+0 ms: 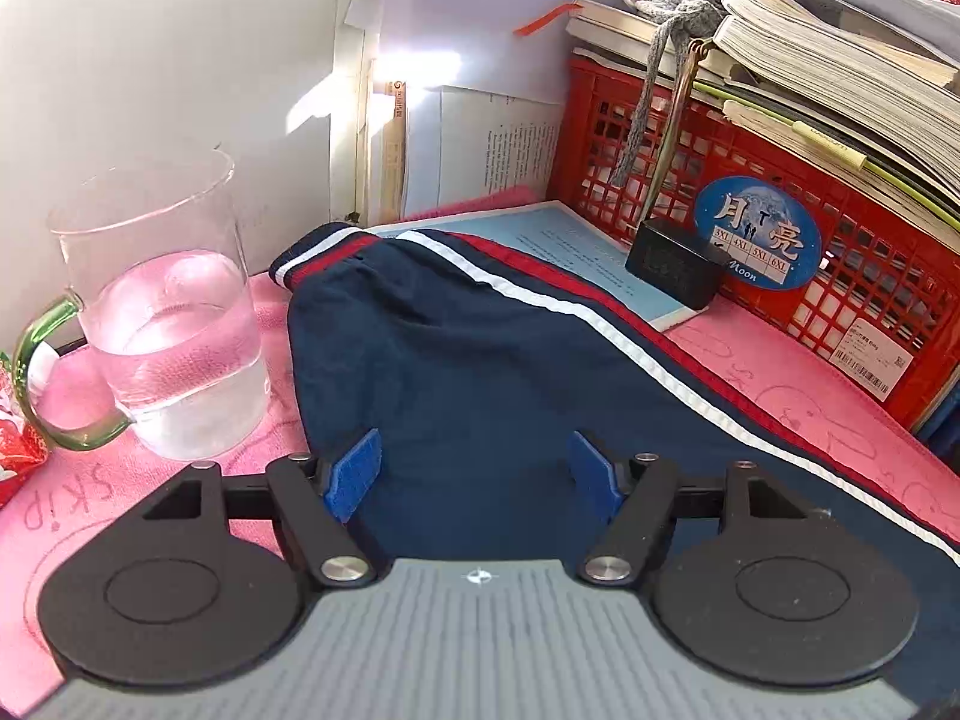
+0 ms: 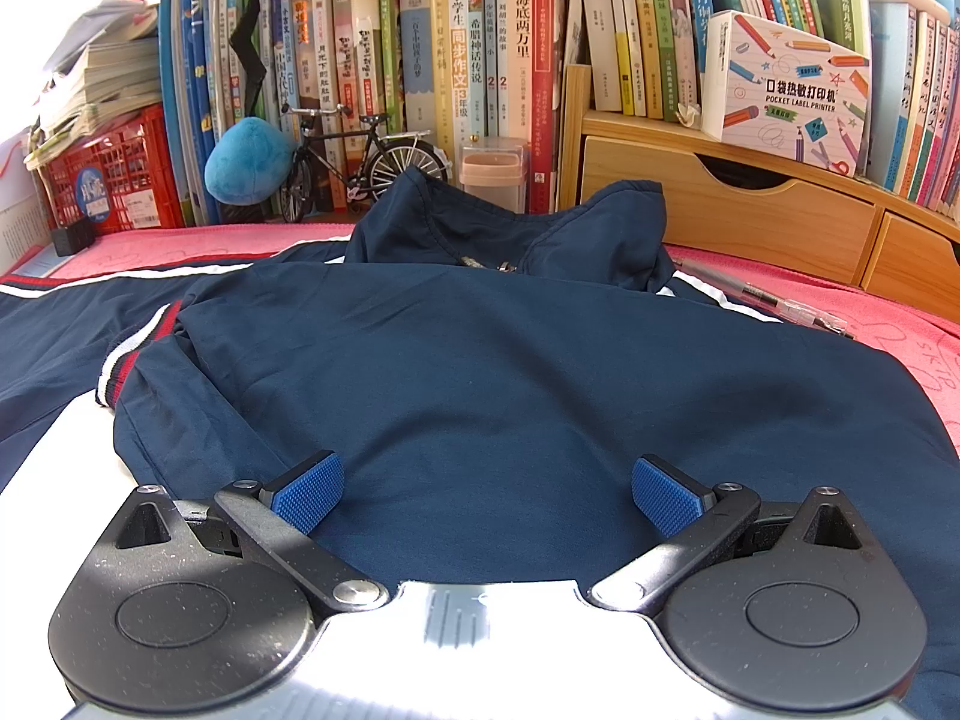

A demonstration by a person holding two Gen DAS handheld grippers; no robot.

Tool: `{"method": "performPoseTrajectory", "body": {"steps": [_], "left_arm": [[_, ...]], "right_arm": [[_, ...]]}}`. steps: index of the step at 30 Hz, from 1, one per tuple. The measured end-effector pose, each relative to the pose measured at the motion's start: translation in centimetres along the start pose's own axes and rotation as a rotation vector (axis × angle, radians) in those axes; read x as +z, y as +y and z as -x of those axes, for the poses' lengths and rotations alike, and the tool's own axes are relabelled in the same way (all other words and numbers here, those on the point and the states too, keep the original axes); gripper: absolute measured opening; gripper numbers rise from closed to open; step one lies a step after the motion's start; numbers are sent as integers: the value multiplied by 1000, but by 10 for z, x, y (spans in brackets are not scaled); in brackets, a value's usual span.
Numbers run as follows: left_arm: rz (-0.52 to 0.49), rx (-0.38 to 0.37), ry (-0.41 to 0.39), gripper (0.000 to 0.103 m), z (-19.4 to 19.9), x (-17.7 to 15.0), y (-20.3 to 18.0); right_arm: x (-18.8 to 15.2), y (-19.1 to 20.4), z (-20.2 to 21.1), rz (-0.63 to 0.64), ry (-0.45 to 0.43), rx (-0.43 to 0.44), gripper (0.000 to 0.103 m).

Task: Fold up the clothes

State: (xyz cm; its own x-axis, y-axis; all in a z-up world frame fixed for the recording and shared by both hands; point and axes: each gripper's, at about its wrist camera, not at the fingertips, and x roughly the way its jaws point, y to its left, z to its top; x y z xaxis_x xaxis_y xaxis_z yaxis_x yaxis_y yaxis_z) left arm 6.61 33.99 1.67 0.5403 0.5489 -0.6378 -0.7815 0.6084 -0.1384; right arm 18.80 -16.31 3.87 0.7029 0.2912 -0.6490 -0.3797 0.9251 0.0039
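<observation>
A navy jacket [image 2: 480, 372] with red and white stripes lies on a pink cloth. Its collar [image 2: 510, 228] stands up at the far side, and a sleeve with a striped cuff [image 2: 120, 366] is folded over the body. In the left wrist view the other sleeve [image 1: 450, 348] stretches away to its striped cuff [image 1: 312, 252]. My left gripper [image 1: 474, 480] hovers over that sleeve, open, its blue pads [image 1: 354, 474] apart with only flat fabric below. My right gripper [image 2: 486, 492] is open above the jacket's body, gripping nothing.
A glass mug of water [image 1: 168, 324] stands close left of the sleeve. A red crate [image 1: 750, 228] under stacked books, a black box [image 1: 672, 270] and a blue sheet [image 1: 570, 246] sit beyond. Books, a model bicycle [image 2: 360, 162], wooden drawers [image 2: 750, 216] and a pen [image 2: 774, 300] line the back.
</observation>
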Motion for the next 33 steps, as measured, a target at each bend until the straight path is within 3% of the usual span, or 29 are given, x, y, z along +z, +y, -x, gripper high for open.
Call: {"method": "performPoseTrajectory", "body": {"steps": [4, 5, 7, 8, 9, 11, 14, 16, 18, 19, 20, 21, 23, 26, 30, 33], "left_arm": [[15, -47, -9, 74, -10, 6, -1], [36, -68, -18, 70, -12, 7, 1], [96, -104, -31, 38, -16, 8, 5], [125, -104, -35, 12, -16, 7, 6], [132, -109, -43, 0, -15, 7, 5], [104, -143, -90, 0, -7, 4, -2], [-88, -236, -218, 0, 23, 1, -30], [-157, -312, -248, 0, 45, 2, -44], [-116, -315, -230, 6, 56, 6, -48], [-78, -293, -196, 17, 55, 8, -46], [-36, -254, -147, 37, 51, 10, -43], [-13, -199, -109, 49, 46, 10, -39], [-11, -40, -67, 51, 39, 5, -34], [-23, 127, -58, 77, 28, -4, -27], [55, 202, 18, 81, 9, -4, -18], [82, 139, 20, 88, 0, -2, -12]], "right_arm": [[0, 0, 0, 0, 0, 0, 103], [0, 0, 0, 0, 0, 0, 103], [0, 0, 0, 0, 0, 0, 103], [0, 0, 0, 0, 0, 0, 103], [0, 0, 0, 0, 0, 0, 103], [0, 0, 0, 0, 0, 0, 103], [-1, 0, 0, 0, 0, 0, 103], [-1, 0, 0, 0, 0, 0, 103], [-1, 0, 0, 0, 0, 0, 103], [-1, 0, 0, 0, 0, 0, 103], [-1, 0, 0, 0, 0, 0, 103], [-1, 0, 0, 0, 0, 0, 103], [-1, 0, 0, 0, 0, 0, 103], [-1, 0, 0, 0, 0, 0, 103], [-1, 0, 0, 0, 0, 0, 103], [-1, 0, 0, 1, 0, 0, 103]]}}
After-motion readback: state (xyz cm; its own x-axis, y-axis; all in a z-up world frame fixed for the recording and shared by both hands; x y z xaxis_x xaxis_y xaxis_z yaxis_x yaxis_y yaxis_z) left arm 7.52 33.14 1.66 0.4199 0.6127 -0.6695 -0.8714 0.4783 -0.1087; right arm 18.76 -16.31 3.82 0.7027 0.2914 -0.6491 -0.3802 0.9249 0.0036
